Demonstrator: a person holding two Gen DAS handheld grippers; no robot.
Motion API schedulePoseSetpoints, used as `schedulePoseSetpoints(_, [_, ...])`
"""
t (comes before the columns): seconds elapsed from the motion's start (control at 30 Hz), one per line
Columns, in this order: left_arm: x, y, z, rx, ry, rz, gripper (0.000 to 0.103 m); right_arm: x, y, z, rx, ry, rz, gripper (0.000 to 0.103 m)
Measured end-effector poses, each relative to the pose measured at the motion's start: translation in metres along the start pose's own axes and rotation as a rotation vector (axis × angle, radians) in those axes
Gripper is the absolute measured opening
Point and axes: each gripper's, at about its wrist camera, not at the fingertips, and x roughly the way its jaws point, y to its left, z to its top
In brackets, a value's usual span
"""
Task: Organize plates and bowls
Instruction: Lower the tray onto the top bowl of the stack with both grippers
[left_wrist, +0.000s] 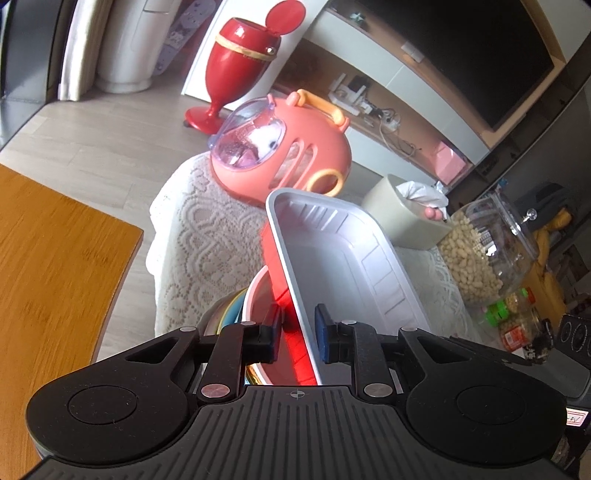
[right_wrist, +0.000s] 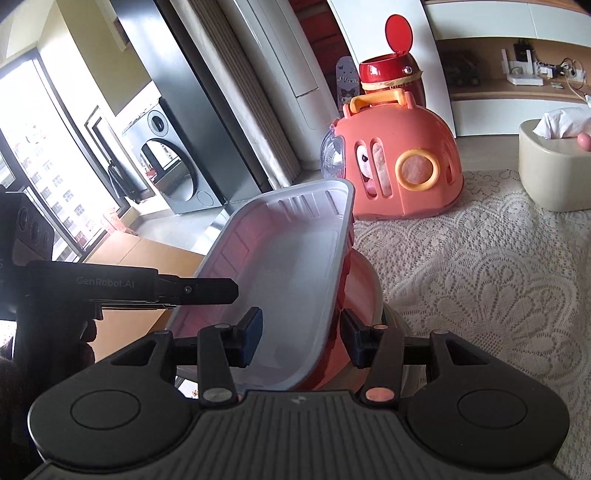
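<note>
A rectangular tray, white inside and red outside (left_wrist: 332, 254), is tilted up over a stack of bowls (left_wrist: 255, 299). My left gripper (left_wrist: 297, 336) straddles the tray's left wall, one pad on the red outside and one on the white inside, with small gaps showing. My right gripper (right_wrist: 301, 338) straddles the tray's right wall (right_wrist: 332, 295), jaws wide, one pad inside the tray (right_wrist: 280, 258). The pink bowl (right_wrist: 358, 288) of the stack sits under the tray. The left gripper's body shows in the right wrist view (right_wrist: 147, 286).
The stack stands on a table with a lace cloth (right_wrist: 480, 277). A coral pet carrier (left_wrist: 288, 147) (right_wrist: 399, 166), a beige tissue box (left_wrist: 402, 218) (right_wrist: 554, 166), a jar of nuts (left_wrist: 491, 251) and a red bin (left_wrist: 240, 62) are behind. A wooden table (left_wrist: 55, 266) lies left.
</note>
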Motion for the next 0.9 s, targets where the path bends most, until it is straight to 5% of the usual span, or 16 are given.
schedulePoseSetpoints(0.2, [-0.016,-0.008,0.0,0.022,0.018,0.018,0.023,-0.026,0.008,-0.001,-0.006,-0.021,0.059,0.047])
schedulePoseSetpoints(0.37, [-0.009,-0.007,-0.003,0.023,0.047,0.015,0.023,-0.025,0.011,-0.008,-0.046,-0.016,-0.001,0.047])
schedulePoseSetpoints(0.57, [-0.028,-0.004,0.005,0.004,-0.017,0.008,0.023,-0.031,0.005,-0.002,-0.016,-0.044,-0.025,0.047])
schedulePoseSetpoints(0.9, [-0.014,-0.005,0.0,-0.009,0.036,-0.048,0.023,-0.015,0.007,0.009,-0.012,-0.05,-0.033,0.047])
